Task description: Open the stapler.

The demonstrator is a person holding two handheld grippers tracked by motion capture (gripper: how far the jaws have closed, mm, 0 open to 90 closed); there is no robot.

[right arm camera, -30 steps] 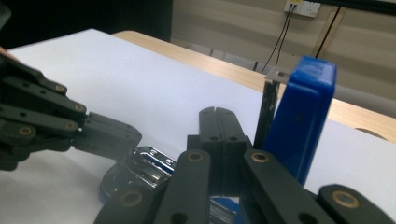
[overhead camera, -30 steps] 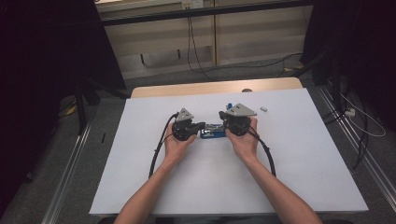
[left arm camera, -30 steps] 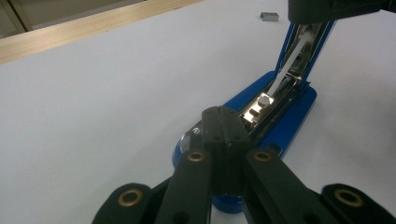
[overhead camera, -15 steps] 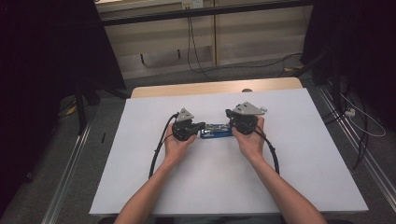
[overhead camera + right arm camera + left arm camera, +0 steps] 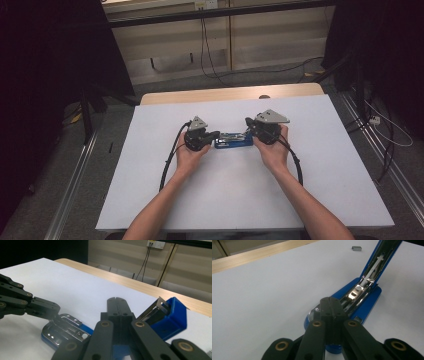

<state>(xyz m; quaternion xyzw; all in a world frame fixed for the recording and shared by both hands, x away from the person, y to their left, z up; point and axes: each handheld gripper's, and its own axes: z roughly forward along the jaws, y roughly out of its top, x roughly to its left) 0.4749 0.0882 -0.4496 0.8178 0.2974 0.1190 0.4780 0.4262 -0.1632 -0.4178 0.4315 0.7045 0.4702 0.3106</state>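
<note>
Blue stapler (image 5: 233, 140) lies on the desk (image 5: 150, 190) between both closed hand-held grippers: the left hand-held gripper (image 5: 330, 305) pins its base, the right hand-held gripper (image 5: 116, 305) props its lid open. Loading staples (image 5: 356, 248) likely comes next, needing a steady base.

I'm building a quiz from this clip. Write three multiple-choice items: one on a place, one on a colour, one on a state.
1. Where does the stapler lie?
A. Between the two claws
B. At the table's far right corner
C. On the floor

2. What colour is the stapler's body?
A. Red
B. Blue
C. Yellow

3. How is the stapler's top arm?
A. Shut flat
C. Swung up open
B. Broken off

Answers: 1 A, the high view shows it on the white table between the left claw and right claw. 2 B, blue in both gripper views. 3 C, the left gripper view shows the arm raised over the staple channel.
</note>
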